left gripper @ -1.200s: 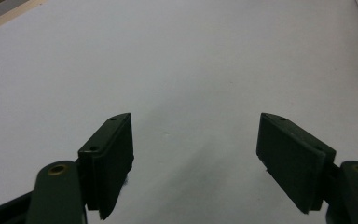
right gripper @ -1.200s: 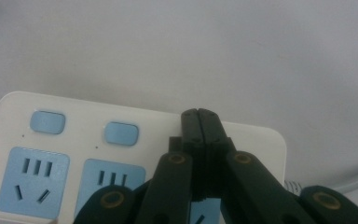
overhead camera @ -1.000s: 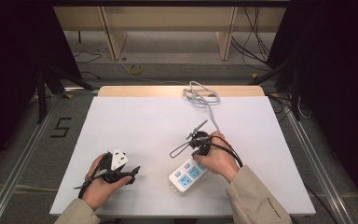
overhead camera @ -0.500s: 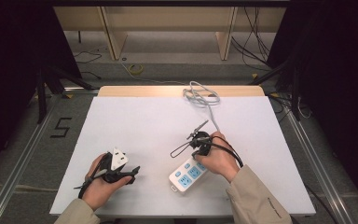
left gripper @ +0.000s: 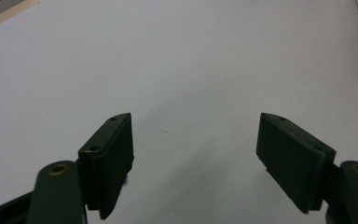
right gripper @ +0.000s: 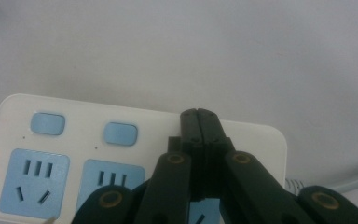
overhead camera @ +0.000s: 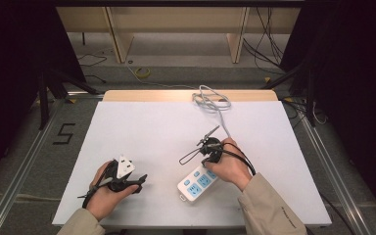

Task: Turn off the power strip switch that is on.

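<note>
A white power strip [overhead camera: 196, 185] with light-blue sockets and switch buttons lies on the white table [overhead camera: 142, 132], front and right of the middle. Its pale cable [overhead camera: 214, 101] runs back to a coil at the far edge. My right gripper [overhead camera: 208, 164] points down at the strip. In the right gripper view its jaws are shut with nothing between them, and the gripper [right gripper: 199, 113] covers the strip [right gripper: 84, 116] by the end where the cable [right gripper: 335, 184] leaves. I cannot tell if it touches. My left gripper [overhead camera: 141, 182] is at the front left, open [left gripper: 193, 135] over bare table.
The table top [left gripper: 177, 56] ends in a wooden strip [overhead camera: 147, 95] at the far edge. Beyond it stands a wooden frame on the floor with loose cables [overhead camera: 142, 72]. Metal rails [overhead camera: 24, 161] run along both sides of the table.
</note>
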### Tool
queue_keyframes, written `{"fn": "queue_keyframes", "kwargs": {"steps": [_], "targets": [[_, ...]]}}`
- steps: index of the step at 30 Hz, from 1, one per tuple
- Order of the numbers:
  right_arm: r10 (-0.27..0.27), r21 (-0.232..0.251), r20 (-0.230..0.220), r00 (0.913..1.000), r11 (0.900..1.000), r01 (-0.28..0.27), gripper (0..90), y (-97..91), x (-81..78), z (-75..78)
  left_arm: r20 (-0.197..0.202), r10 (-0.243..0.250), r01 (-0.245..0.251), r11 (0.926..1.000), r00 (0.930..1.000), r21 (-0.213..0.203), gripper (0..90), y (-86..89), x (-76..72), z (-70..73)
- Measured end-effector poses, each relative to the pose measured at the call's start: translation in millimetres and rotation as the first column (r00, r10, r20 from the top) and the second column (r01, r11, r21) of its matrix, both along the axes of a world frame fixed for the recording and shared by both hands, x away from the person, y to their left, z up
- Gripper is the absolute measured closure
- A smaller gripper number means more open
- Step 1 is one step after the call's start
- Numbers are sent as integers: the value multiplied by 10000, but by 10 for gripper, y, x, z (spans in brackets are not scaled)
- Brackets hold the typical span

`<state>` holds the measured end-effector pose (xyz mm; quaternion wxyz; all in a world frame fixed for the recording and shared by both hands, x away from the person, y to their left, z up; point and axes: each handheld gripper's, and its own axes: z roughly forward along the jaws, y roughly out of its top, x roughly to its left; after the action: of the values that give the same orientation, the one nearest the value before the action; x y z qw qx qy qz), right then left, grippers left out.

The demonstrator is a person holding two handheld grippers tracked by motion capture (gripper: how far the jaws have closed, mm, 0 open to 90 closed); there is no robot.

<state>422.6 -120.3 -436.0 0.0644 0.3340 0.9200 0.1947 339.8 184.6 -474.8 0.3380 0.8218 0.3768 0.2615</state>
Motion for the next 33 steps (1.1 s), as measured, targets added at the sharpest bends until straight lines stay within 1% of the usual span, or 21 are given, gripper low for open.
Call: {"fn": "queue_keyframes", "kwargs": {"steps": [1,2,3,5,9,13,20,22,27,31,33], "targets": [[-25,44,-14,10000,10000,25,900,-4,1,7,-2,6,-6,10000,10000,-2,272,0,0,1],[-44,195,48,10000,9998,43,900,-14,2,27,3,12,-12,10000,10000,-14,272,0,0,1],[-13,31,10,10000,10000,13,900,-21,5,34,0,11,-11,10000,10000,-8,272,0,0,1],[-38,141,17,10000,9999,38,900,-36,7,31,0,6,-6,10000,10000,-2,272,0,0,2],[-65,89,0,10000,9999,65,900,-48,4,36,3,18,-18,10000,10000,-21,272,7,1,2],[-134,83,103,9999,9999,133,900,-80,3,58,0,35,-35,10000,10000,-29,272,9,0,2],[-361,-107,187,9992,9993,363,900,-204,5,93,-4,34,-34,10000,10000,-33,272,4,-4,1],[-436,-106,201,9988,9990,438,900,-249,7,105,-20,-12,12,10000,10000,40,272,4,-4,2],[-623,4,294,9976,9981,623,900,-359,-6,126,-13,-1,1,10000,10000,43,272,1,-5,3],[-793,45,304,9964,9968,792,900,-435,-20,113,1,31,-31,10000,10000,34,272,3,-8,3],[-771,80,332,9965,9970,769,899,-470,-21,106,16,44,-44,10000,10000,1,272,4,-6,1]]}}
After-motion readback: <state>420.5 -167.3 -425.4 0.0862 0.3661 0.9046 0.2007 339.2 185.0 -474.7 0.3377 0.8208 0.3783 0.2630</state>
